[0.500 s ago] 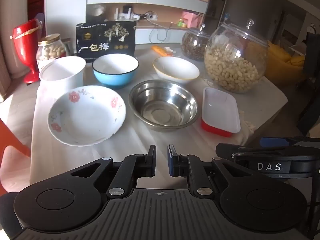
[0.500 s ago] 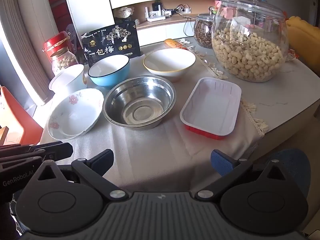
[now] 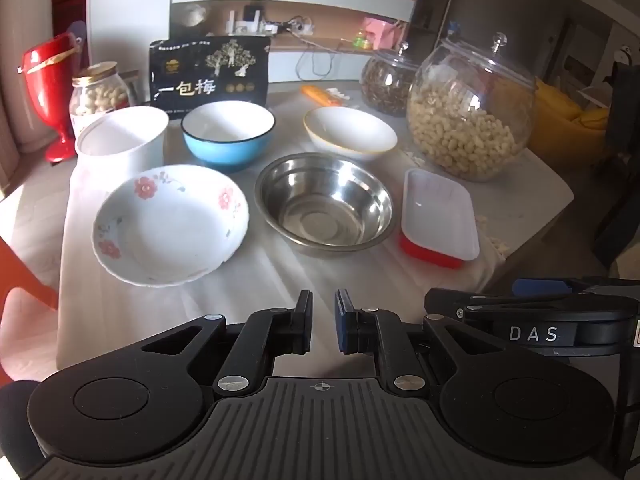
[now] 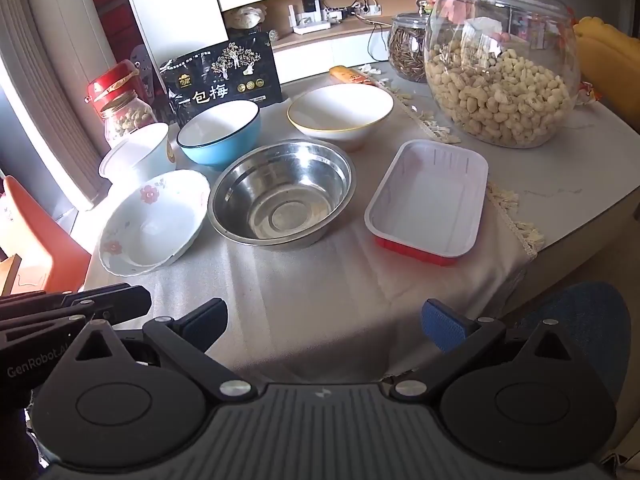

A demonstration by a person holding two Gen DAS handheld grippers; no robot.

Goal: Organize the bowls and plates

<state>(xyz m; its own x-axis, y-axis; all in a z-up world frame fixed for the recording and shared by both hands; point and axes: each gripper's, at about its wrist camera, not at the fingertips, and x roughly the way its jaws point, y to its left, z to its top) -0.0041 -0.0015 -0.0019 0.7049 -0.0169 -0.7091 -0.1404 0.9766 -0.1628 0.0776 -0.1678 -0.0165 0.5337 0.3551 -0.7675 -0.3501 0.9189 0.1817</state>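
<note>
On the cloth-covered table stand a flowered white dish (image 3: 168,224) (image 4: 154,222), a steel bowl (image 3: 324,204) (image 4: 282,192), a blue bowl (image 3: 228,134) (image 4: 218,132), a white bowl with a yellow rim (image 3: 350,132) (image 4: 340,114), a white paper tub (image 3: 122,138) (image 4: 138,152) and a red tray with a white inside (image 3: 438,214) (image 4: 428,200). My left gripper (image 3: 323,320) hangs before the table's near edge, jaws nearly together and empty. My right gripper (image 4: 324,320) is wide open and empty, to the right of the left one (image 4: 72,308).
A big glass jar of peanuts (image 3: 468,116) (image 4: 500,64) and a smaller jar (image 3: 386,80) stand at the back right. A black snack bag (image 3: 208,74), a small nut jar (image 3: 98,94) and a red vase (image 3: 50,92) stand at the back left. An orange chair (image 4: 36,240) is at the left.
</note>
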